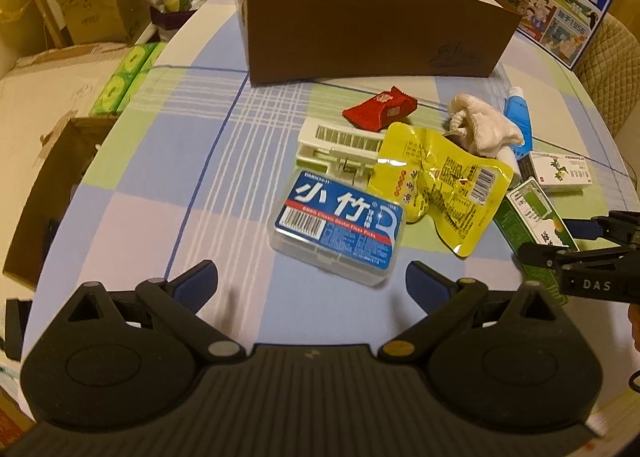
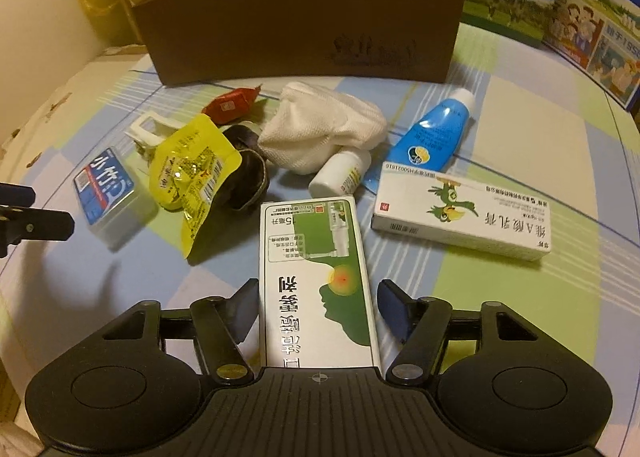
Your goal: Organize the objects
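The right gripper (image 2: 318,307) is straddling the green box (image 2: 316,281) at six o'clock, left pad looking just touching, right pad apart. The left gripper (image 1: 312,283) is hanging wide over the cloth, floss case (image 1: 338,227) at twelve. The brown box (image 1: 360,21) is sitting beyond the pile.

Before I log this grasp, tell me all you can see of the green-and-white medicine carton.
The green-and-white cardboard medicine carton lies flat on the checked tablecloth, closed and undamaged, long axis pointing away from the right gripper. Printed with a green head silhouette and Chinese text. It sits between the open fingers; contact is unclear.
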